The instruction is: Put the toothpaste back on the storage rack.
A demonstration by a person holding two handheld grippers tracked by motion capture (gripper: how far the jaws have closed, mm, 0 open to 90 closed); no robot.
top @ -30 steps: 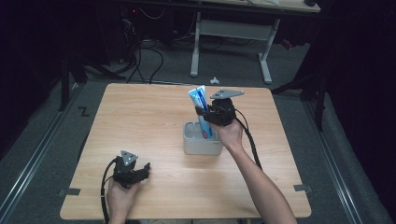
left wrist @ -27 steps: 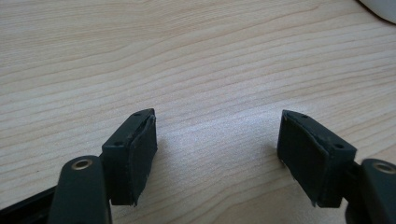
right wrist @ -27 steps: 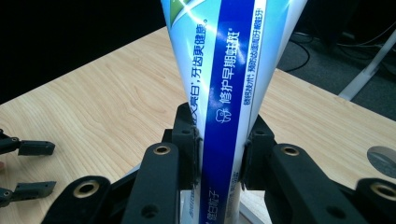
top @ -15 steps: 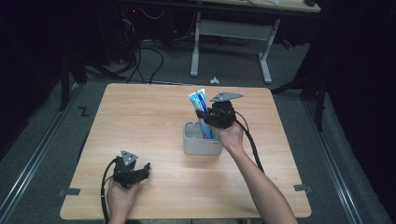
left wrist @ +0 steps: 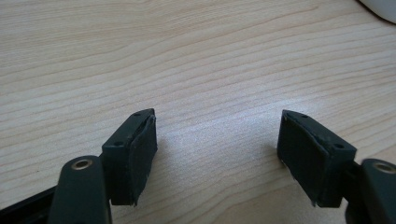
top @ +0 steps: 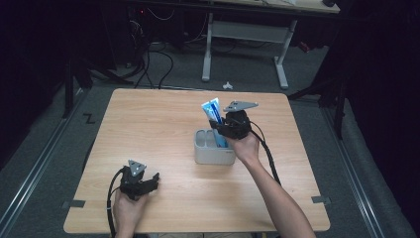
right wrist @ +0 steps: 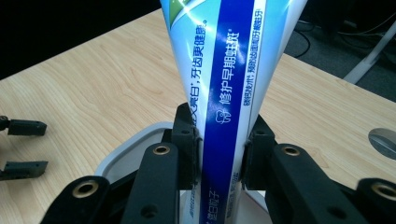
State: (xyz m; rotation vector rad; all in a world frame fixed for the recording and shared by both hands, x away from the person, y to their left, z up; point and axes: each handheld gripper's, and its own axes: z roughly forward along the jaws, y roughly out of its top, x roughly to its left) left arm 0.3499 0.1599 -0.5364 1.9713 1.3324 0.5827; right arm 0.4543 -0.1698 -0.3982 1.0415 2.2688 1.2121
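Note:
A blue and white toothpaste tube stands upright with its lower end down inside a grey-white holder cup at the middle of the wooden table. My right gripper is shut on the tube just above the cup's rim, a pad pressed on each side. My left gripper lies low on the tabletop near the front left, jaws open and nothing but bare wood between them.
The wooden table has bare room on the left and at the back. Cables trail from both grippers toward the front edge. A white desk frame and cords stand on the dark floor beyond the table.
The right gripper and the tube have shifted only slightly at the cup. The left gripper has stayed where it was.

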